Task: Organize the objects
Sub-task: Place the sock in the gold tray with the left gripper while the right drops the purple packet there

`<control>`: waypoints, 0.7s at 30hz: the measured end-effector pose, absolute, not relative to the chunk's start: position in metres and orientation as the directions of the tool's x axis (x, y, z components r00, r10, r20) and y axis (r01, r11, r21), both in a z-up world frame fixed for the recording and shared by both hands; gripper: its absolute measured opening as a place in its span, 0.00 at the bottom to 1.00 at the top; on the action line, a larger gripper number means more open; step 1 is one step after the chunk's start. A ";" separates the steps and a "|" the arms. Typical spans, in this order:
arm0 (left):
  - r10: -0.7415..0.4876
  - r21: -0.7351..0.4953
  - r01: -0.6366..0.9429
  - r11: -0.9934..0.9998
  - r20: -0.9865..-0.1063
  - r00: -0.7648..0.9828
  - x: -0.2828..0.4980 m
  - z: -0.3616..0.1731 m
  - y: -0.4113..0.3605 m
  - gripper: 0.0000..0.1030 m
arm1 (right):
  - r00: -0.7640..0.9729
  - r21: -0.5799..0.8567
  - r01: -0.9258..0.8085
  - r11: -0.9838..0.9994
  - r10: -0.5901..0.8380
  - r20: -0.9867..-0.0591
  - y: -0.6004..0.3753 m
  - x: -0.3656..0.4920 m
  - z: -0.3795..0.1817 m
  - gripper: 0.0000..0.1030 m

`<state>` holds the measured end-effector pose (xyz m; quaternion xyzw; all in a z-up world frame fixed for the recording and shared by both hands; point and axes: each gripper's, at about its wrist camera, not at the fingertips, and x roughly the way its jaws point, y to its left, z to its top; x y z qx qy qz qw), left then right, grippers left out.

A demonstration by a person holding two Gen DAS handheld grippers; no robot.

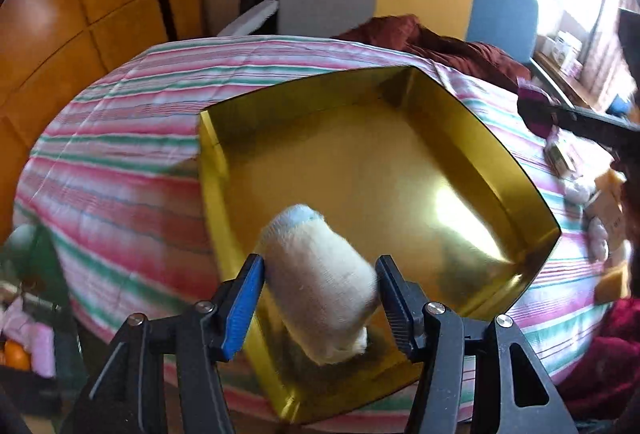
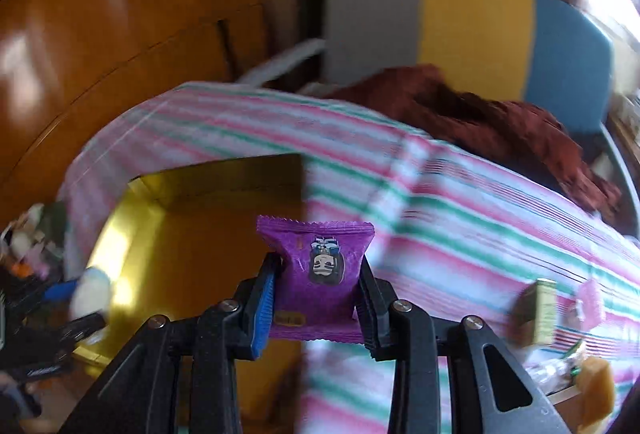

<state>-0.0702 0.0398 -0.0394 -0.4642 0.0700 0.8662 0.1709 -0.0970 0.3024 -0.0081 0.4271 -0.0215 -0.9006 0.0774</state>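
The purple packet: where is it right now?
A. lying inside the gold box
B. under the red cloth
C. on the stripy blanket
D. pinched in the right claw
D: the purple packet sits squeezed between the fingers of the right claw, held up above the blanket.

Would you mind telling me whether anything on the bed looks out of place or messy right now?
Nothing looks damaged or spilled. The gold box sits at an angle on the striped blanket, and small items lie scattered beside it. The left gripper holds a rolled sock, the right gripper a purple packet.

gold tray (image 1: 516, 170) floor bare ahead, walls ringing it
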 end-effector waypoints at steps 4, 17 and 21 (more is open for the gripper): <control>0.202 -0.031 -0.289 -0.957 -0.789 -0.581 -0.059 -0.027 0.021 0.83 | -0.615 0.025 0.198 -0.980 -0.144 -0.775 0.249 -0.075 -0.009 0.45; 0.198 -0.064 -0.220 -0.973 -0.718 -0.667 -0.032 -0.006 0.001 0.86 | -0.686 -0.108 0.157 -0.982 -0.030 -0.727 0.195 -0.023 0.002 0.61; 0.197 -0.069 -0.213 -0.975 -0.717 -0.669 -0.028 -0.005 -0.001 0.86 | -0.703 -0.132 0.158 -0.979 -0.018 -0.711 0.186 -0.012 0.006 0.63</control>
